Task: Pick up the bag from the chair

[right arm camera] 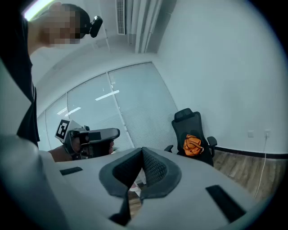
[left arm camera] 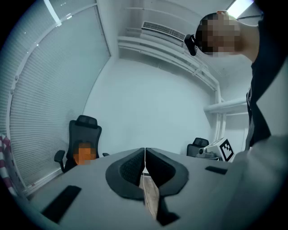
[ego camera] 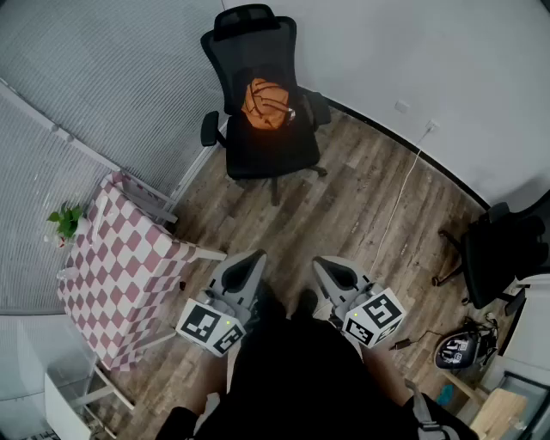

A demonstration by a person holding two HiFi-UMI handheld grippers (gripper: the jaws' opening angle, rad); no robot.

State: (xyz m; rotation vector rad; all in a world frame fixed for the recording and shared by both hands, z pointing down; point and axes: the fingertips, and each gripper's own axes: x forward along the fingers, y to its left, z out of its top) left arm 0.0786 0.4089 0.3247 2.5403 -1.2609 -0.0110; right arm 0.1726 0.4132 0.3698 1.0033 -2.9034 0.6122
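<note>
Your orange bag sits on the chair seat, well ahead of you. Your left gripper and right gripper have jaws pressed together, both empty.

Even, soft indoor light, faint shadows. Glare from ceiling light strip in both gripper views. Fisheye bending and dark vignetted corners there. Left gripper view bluish.

The bag is orange, perhaps dark-lined, the chair black, tablecloth pink-and-white checked.
</note>
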